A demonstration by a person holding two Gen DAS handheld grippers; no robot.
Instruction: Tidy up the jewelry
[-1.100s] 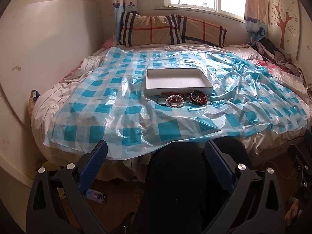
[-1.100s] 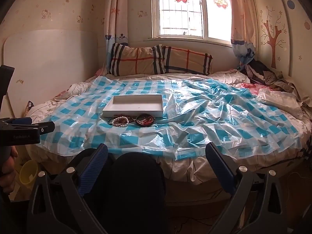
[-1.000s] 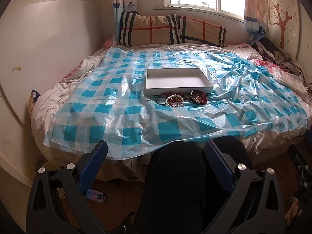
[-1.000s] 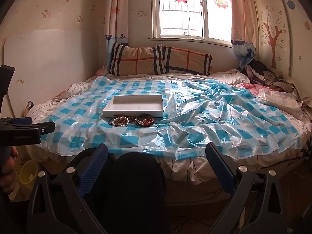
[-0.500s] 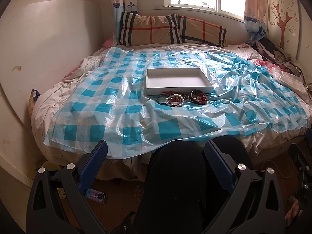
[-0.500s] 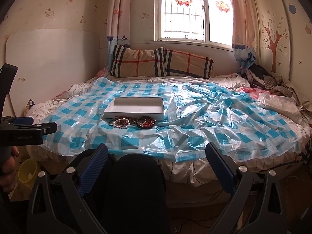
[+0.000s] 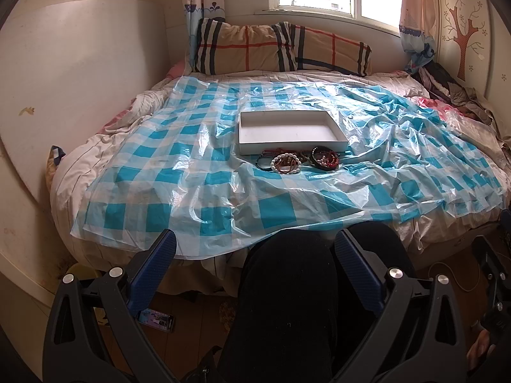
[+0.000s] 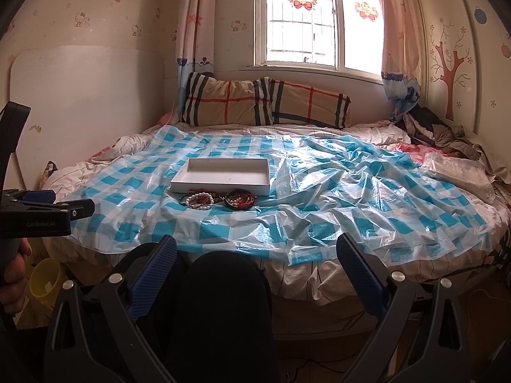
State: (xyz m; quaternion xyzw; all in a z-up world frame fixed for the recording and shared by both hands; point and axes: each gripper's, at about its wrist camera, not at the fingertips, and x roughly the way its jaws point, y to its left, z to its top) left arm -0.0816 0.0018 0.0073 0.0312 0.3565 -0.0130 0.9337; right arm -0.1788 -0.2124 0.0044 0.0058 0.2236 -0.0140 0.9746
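white box (image 7: 289, 131) at frame centre sits empty; nothing is sorted yet. bracelets (image 7: 298, 160) lie heaped on the sheet (image 7: 198, 172), touching its near wall. left gripper (image 7: 255, 255) and right gripper (image 8: 257, 257), both spread and holding nothing, hang low, well apart from them.

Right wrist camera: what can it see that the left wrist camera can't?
Only the right wrist view shows the window stickers, a yellow cup and the left gripper from outside. Only the left wrist view shows a phone on the floor. Both show the white tray, bracelets, checked sheet and plaid pillows.
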